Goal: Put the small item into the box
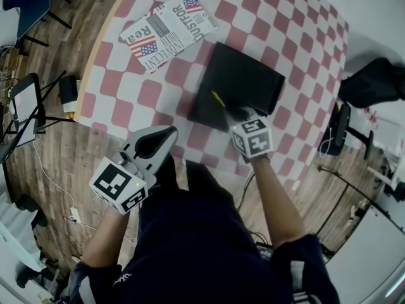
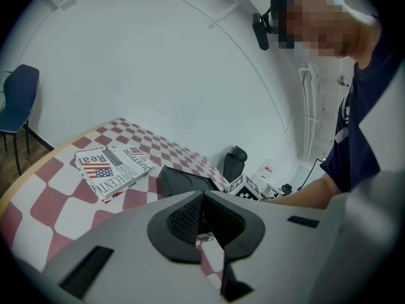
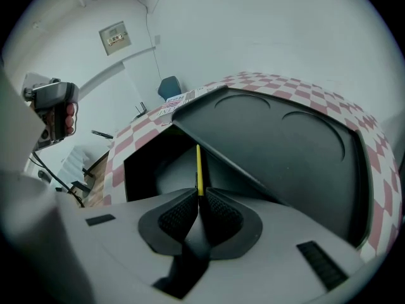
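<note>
A black box (image 1: 237,84) lies on the red-and-white checked table (image 1: 285,30), its lid raised at the side facing me (image 3: 285,144). My right gripper (image 1: 231,111) is at the box's near edge, shut on a thin yellow stick (image 1: 218,99). In the right gripper view the yellow stick (image 3: 199,168) rises from between the shut jaws (image 3: 200,196) and points into the box's dark opening. My left gripper (image 1: 161,136) hangs off the table's near edge, shut and holding nothing (image 2: 202,198). It looks across at the box (image 2: 183,181).
A folded newspaper (image 1: 168,30) lies on the table's far left, also seen from the left gripper (image 2: 111,170). A blue chair (image 1: 25,5) and a stand with a tablet (image 1: 25,100) are on the wooden floor to the left. A black office chair (image 2: 235,160) stands beyond the table.
</note>
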Available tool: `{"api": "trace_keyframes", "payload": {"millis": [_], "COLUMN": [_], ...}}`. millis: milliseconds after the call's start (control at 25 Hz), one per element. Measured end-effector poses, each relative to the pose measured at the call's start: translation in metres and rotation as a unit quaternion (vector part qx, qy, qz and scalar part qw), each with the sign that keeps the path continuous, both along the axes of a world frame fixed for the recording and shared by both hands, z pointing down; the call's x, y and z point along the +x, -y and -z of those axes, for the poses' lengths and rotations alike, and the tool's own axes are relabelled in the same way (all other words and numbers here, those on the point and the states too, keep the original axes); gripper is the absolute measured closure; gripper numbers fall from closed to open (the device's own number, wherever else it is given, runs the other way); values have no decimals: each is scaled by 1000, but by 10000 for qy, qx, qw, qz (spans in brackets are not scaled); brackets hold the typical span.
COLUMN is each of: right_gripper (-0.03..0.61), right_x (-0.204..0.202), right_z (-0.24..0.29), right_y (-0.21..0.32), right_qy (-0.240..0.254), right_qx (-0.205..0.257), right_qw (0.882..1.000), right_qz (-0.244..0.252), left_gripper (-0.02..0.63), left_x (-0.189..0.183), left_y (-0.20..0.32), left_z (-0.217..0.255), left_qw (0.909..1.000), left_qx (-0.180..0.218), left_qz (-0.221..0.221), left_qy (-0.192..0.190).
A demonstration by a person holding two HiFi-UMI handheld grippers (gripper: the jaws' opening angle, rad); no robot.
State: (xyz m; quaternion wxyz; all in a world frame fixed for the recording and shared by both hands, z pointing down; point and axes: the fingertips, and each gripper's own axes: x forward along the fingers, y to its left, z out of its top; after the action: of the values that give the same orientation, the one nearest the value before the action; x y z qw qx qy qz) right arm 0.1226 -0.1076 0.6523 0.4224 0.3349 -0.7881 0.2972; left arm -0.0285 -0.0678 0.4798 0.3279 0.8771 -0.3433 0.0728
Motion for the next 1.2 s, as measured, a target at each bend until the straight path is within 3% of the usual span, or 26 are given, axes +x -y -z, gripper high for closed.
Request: {"api": "trace_keyframes", "payload": {"millis": [120,240,680,960,1200], "right_gripper": [525,481,466,489,516], "right_x": [1,3,8,6,5], "right_z": [-3,-5,18,69,120], "right_y": [-3,-5,-7,-3,1], "right_qy": [2,1,282,680,949], "right_qx": [-76,-111,44,453,1071], "right_qw": [10000,9999,9995,9961,9894], "right_qz": [-19,-82,-168,-333,-269], "left_gripper": [578,578,578,578,578], "left_x": [2,3,10,15,25], "left_y": [0,1,3,12,18], "left_z": [0,0,8,32,56], "left_qw": [10000,10000,9998,9989,9969], "left_qx": [4,6,102,364,624], "left_qz": [-23,-41,-174,-292,-464], "left_qy": [2,-3,7,68,130]}}
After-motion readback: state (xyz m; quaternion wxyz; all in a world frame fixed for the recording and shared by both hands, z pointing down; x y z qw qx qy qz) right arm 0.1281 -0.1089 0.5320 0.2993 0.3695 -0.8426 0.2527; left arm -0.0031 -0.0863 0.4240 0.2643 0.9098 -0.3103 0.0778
